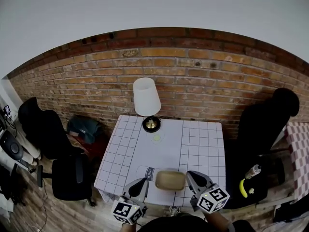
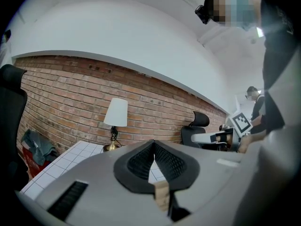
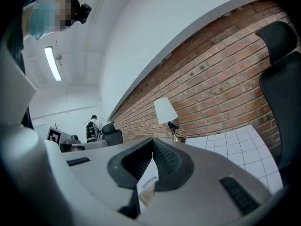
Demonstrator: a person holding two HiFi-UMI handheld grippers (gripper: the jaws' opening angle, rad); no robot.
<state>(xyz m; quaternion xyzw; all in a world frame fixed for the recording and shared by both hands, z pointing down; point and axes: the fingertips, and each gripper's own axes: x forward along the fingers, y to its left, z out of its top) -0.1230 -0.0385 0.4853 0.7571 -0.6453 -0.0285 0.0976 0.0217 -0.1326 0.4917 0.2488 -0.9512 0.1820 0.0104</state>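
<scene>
A tan paper bag (image 1: 170, 180) hangs open-mouthed over the table's front edge, between my two grippers. My left gripper (image 1: 143, 182) is shut on the bag's left rim, and a tan strip (image 2: 162, 195) shows pinched low between its jaws. On the opposite rim my right gripper (image 1: 191, 176) is shut too, with a tan and white printed piece (image 3: 147, 185) caught between its pads. A white milk carton (image 1: 145, 172) lies on its side just left of the bag. In the gripper views, the left gripper (image 2: 153, 143) and right gripper (image 3: 152, 141) both show closed tips.
The table (image 1: 203, 144) has a white grid cloth. At its far edge stands a white-shaded lamp (image 1: 147, 103), with a small green thing (image 1: 156, 138) in front of it. Black chairs (image 1: 72, 178) stand left and right (image 1: 260, 129), before a brick wall (image 1: 203, 76).
</scene>
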